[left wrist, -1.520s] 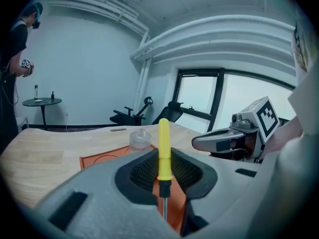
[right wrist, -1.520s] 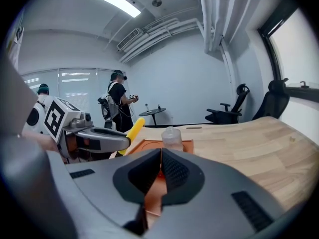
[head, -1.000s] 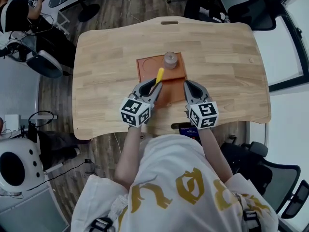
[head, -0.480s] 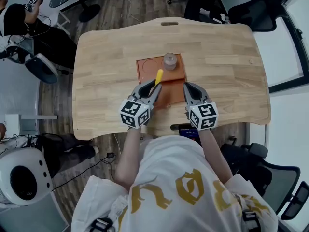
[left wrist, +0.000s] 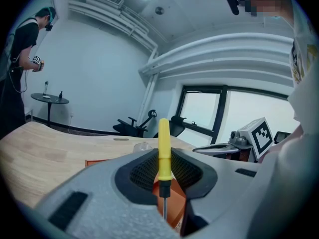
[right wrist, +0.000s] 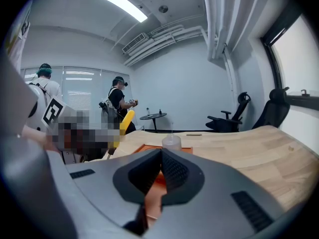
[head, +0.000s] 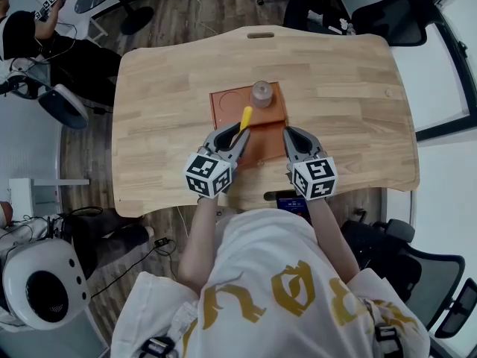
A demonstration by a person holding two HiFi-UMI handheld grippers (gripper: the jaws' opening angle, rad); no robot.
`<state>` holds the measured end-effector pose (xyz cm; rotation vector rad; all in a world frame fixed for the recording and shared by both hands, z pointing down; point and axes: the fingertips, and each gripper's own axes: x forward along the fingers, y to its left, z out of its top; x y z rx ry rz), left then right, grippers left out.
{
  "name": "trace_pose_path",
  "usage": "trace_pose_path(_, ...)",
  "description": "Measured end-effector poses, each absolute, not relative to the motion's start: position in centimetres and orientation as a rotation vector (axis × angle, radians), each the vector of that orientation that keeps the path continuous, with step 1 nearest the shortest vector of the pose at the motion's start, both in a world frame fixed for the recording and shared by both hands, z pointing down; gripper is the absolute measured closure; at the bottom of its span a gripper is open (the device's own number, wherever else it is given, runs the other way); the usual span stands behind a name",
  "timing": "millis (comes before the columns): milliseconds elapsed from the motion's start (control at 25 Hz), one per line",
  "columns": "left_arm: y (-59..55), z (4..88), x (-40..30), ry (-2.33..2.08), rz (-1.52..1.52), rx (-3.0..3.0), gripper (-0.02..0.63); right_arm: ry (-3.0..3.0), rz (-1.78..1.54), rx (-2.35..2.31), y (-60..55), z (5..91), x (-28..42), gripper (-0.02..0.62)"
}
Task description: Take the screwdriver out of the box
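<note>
Two claws abreast over box (head: 223,104), angled slightly down; left claw (head: 235,134) pinches screwdriver (head: 245,116), right claw (head: 291,135) closed, empty.

Yellow screwdriver (left wrist: 164,148) — box (head: 223,114) orange, perhaps brown.

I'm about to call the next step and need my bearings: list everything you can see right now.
Table: one, light wood, middle of the head view.
Box: one, orange-brown, mid-table.
Bottle: one, small, clear, on the box's far part.
Screwdriver: one, yellow handle, clamped in the left tongs above the box.
Office chairs: two clear ones, black, past the table's far right corner and at near right.
Other person: one, dark top, far left, away from the table.
Left tongs: grey, shut on the screwdriver.
Right tongs: grey, shut, empty, at the box's near right corner.
</note>
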<state>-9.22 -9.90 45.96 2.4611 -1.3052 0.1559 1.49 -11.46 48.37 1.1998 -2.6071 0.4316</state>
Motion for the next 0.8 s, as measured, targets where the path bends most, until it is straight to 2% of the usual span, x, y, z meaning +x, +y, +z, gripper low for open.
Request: trace_pose_path(800,-10.49,46.09,-9.24,-1.287,0.140,2.458,0.528,-2.637,0.428,1.180,-11.69,48.03,1.06,0.584)
